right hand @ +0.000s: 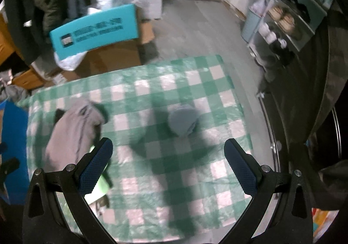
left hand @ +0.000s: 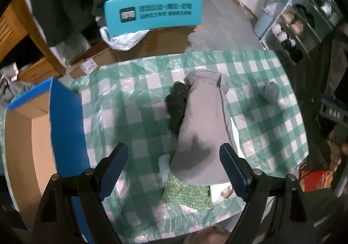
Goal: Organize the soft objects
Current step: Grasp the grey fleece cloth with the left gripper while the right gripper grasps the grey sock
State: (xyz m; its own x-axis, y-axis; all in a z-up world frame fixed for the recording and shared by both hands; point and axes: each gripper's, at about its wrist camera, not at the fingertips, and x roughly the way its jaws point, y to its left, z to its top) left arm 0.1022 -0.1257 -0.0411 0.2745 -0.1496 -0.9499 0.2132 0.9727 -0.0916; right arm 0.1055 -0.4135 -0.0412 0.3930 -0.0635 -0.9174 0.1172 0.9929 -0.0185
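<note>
A long grey sock (left hand: 202, 130) lies lengthwise on the green-checked tablecloth (left hand: 134, 102), with a black soft item (left hand: 177, 102) tucked against its left side. A small blue-grey rolled bundle (left hand: 270, 91) rests farther right. My left gripper (left hand: 174, 161) is open above the near end of the grey sock, its fingers apart on either side. In the right wrist view the grey sock (right hand: 71, 133) lies at the left and the rolled bundle (right hand: 183, 121) lies ahead of my open right gripper (right hand: 168, 157), which holds nothing.
An open cardboard box with blue flaps (left hand: 43, 130) stands at the table's left edge. A green bubble-wrap pad (left hand: 187, 194) lies under the sock's near end. A teal sign (left hand: 152, 13), cartons and a shoe rack (left hand: 300, 26) stand beyond the table.
</note>
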